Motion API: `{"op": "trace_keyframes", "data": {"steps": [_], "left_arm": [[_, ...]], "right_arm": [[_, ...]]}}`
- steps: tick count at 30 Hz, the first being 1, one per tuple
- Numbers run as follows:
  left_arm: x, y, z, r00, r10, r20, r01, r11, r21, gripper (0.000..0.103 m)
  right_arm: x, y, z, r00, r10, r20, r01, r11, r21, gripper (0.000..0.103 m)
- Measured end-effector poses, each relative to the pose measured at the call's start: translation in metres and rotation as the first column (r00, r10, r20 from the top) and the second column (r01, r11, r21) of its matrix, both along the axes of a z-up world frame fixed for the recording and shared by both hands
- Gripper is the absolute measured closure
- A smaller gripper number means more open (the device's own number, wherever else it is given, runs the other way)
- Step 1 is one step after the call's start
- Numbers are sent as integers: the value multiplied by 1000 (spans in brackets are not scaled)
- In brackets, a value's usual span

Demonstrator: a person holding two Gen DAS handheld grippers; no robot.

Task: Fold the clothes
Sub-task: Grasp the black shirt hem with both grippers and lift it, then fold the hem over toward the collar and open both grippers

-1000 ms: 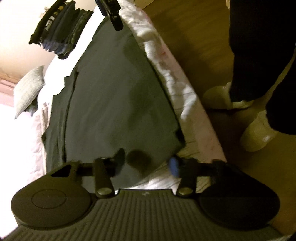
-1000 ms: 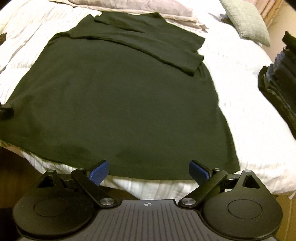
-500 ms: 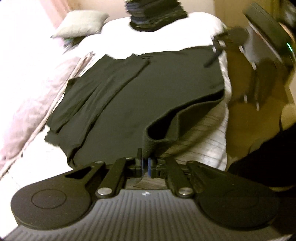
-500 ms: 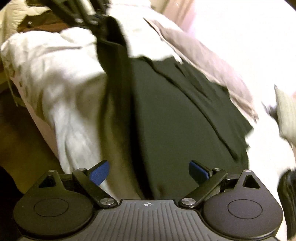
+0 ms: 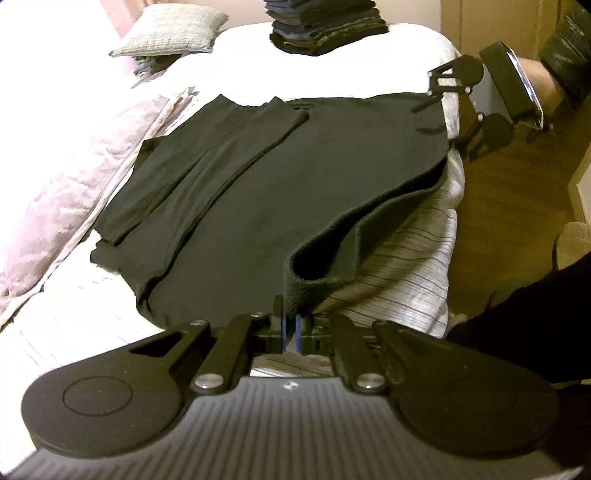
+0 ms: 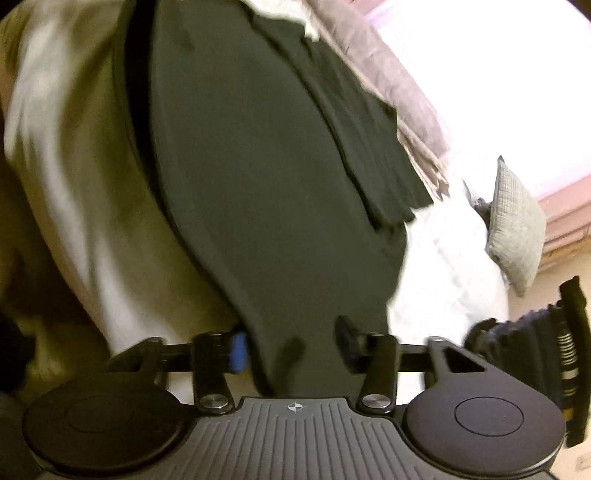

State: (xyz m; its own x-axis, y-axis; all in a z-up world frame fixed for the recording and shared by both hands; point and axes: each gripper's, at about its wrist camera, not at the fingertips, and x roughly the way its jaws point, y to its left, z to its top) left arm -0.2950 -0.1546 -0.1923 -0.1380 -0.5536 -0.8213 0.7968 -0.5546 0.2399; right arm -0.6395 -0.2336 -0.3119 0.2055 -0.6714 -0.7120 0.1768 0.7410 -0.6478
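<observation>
Between the left jaws: hem corner of the dark garment (image 5: 258,206), pinched tight by the left gripper (image 5: 289,326) and lifted off the bed (image 5: 332,59).
Right jaws: right gripper (image 6: 290,349) closing, the garment's other hem corner between them, pads not pressing yet.
Garment: spread flat across the bed, sleeve folded in.
Beyond: folded stack (image 5: 327,27), pillow (image 5: 170,31).

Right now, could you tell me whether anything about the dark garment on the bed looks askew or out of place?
Only the near hem: the dark garment lies flat on the bed with one sleeve folded across it, but the corner pinched in the left gripper is lifted, so that edge gapes open. The right gripper is closing over the other corner.
</observation>
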Motion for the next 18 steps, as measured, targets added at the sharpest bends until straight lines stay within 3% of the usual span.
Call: {"op": "trace_keyframes", "data": {"steps": [1,5,10,18], "left_arm": [[1,1,0,1000,10,-3,-10,1000,1,99],[3,5,-3,1000,28,1,-28,1000,7,99],[4,17,0,1000,16,21,-16,1000,8,101],[5,76,12,997,-13,78,14,1000,-7,103]], "right_arm": [[-5,-5,-3,1000,2,-24,-2,1000,-3,60],[-13,-19,-2,998,21,-62,-19,999,27,101],[-13,-20,27,996,29,-83,-24,998,64,102],[-28,37,83,990,96,-107,-85,991,101,102]]}}
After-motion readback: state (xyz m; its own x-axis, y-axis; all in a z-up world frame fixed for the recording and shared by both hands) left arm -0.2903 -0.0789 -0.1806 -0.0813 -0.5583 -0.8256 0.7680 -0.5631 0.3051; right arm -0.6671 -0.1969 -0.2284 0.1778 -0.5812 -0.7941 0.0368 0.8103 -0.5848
